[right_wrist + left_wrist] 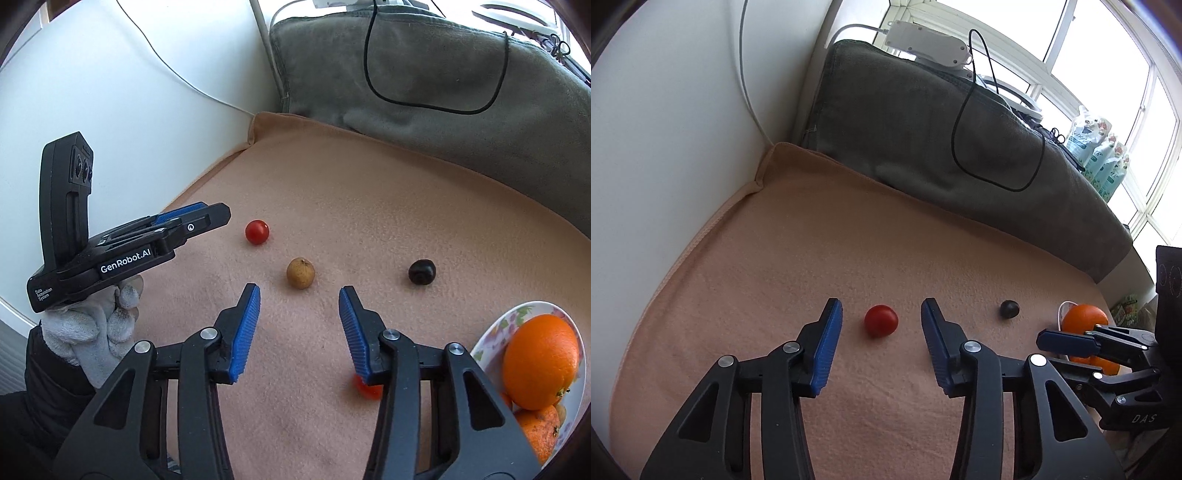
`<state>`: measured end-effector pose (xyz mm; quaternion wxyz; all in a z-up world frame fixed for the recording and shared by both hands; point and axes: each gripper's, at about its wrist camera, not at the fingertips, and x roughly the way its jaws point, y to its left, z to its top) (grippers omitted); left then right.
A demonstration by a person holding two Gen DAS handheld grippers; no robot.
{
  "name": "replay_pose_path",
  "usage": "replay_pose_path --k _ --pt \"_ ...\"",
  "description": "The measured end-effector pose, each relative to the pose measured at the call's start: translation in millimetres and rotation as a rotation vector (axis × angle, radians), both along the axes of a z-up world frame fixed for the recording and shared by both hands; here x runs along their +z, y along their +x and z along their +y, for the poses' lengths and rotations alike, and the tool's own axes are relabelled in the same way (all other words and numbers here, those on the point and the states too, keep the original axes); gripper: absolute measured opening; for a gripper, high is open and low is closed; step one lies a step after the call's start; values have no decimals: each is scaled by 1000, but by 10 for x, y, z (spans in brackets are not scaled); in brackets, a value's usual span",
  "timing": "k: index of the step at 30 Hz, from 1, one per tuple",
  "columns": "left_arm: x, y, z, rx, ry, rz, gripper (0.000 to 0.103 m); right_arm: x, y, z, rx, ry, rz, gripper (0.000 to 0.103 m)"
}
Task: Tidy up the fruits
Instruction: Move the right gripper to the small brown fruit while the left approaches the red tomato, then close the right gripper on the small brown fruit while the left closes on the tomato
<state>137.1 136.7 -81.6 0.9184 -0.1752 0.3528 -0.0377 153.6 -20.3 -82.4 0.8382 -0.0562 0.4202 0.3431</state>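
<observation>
A red cherry tomato (881, 320) lies on the peach cloth just ahead of my open, empty left gripper (882, 314), between its blue fingertips; it also shows in the right wrist view (257, 232). My right gripper (300, 295) is open and empty just behind a small brown fruit (300, 273). A dark round fruit (422, 272) lies to the right, also in the left wrist view (1009, 309). A floral bowl (491, 336) at the right holds oranges (541, 360). A second red fruit (365, 389) is partly hidden under the right finger.
A grey cushion (923, 129) with a black cable (964, 110) borders the cloth (775, 258) at the back. A white wall (665, 129) stands on the left. Packets (1100, 151) sit by the window at the right.
</observation>
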Motion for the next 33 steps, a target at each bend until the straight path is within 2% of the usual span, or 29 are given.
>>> replay_pose_path --k 3,14,25,27,33 --pt "-76 63 17 -15 -16 22 39 -67 24 112 4 -11 18 40" --pt "-212 197 16 -48 -42 66 38 -238 139 396 -8 -87 35 35" --pt "-309 314 -38 -64 -27 110 38 -311 207 506 -12 -103 60 33" --pt "-318 323 -39 -62 -24 113 34 -327 232 535 -12 -103 65 33" --pt "-344 329 -42 -56 -26 122 31 -370 261 577 -9 -108 75 29"
